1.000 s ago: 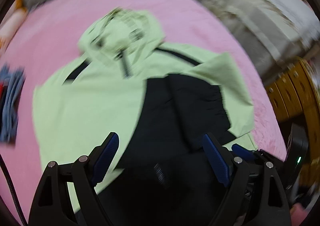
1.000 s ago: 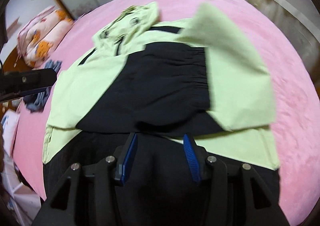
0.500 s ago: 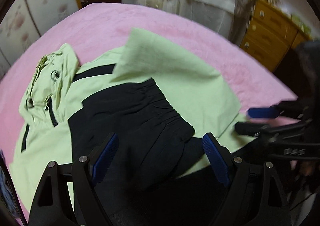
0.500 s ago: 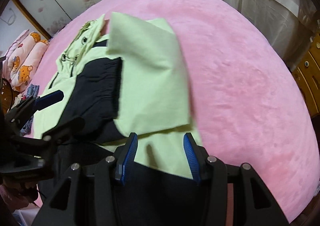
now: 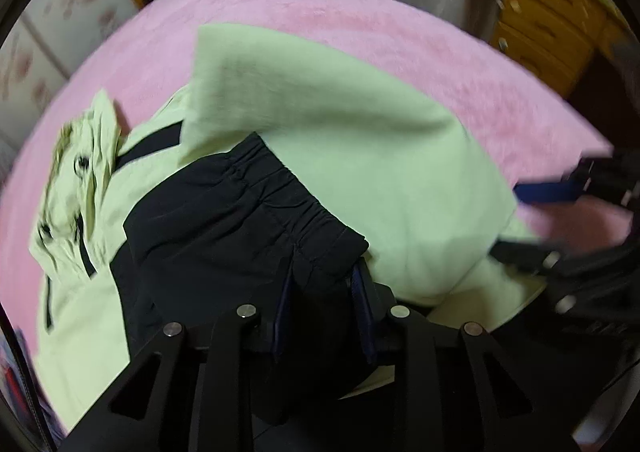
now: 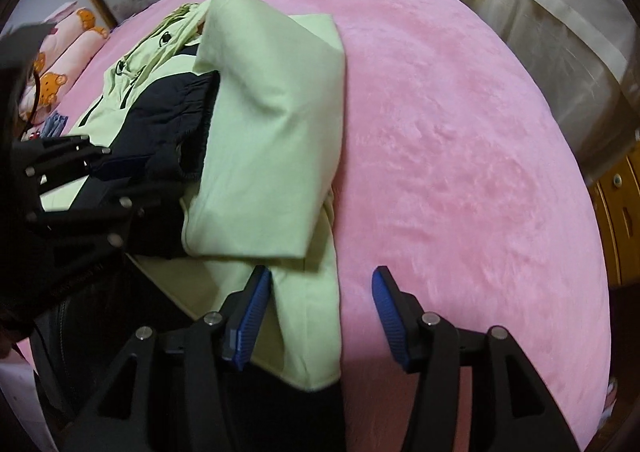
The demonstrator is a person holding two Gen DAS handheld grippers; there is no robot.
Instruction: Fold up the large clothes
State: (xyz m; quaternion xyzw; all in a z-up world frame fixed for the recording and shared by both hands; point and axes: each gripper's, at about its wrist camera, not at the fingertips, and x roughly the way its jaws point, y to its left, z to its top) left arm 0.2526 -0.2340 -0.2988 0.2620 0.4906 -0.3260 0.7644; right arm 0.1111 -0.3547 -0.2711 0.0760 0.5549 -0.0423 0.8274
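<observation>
The left gripper (image 5: 324, 308) is biting down on the black cuff (image 5: 256, 220) of the jacket (image 5: 352, 172), its blue pads drawn close together with the dark cloth bunched between them. The jacket is lying spread on the pink bedspread (image 5: 320, 16) straight ahead of that gripper, pale green with black panels, one green sleeve (image 5: 320, 124) lying folded across the body beyond and to the right of the pads. The hood (image 5: 76, 188) is sitting off to the far left, too blurred to show its detail.

Over on the other side, the right gripper (image 6: 320, 316) is hovering with its jaws wide apart, gripping nothing. The left blue pad (image 6: 250, 322) is sitting over the jacket's green lower edge (image 6: 308, 316), while the right pad (image 6: 390, 318) is hanging over bare pink bedspread (image 6: 460, 132). The folded green sleeve (image 6: 272, 124) is lying just ahead and left of those pads.

From the right wrist view, the left gripper (image 6: 120, 168) is showing at the far left, pinching the dark cuff. Beyond it, bear-print pillows (image 6: 60, 64) are resting at the head of the bed.

To the right of the left gripper, a yellow wooden dresser (image 5: 548, 24) is standing past the bed, its drawers shut. A pale curtain (image 6: 540, 4) is hanging ahead and right of the right gripper. No writing is legible on the jacket or anywhere else.
</observation>
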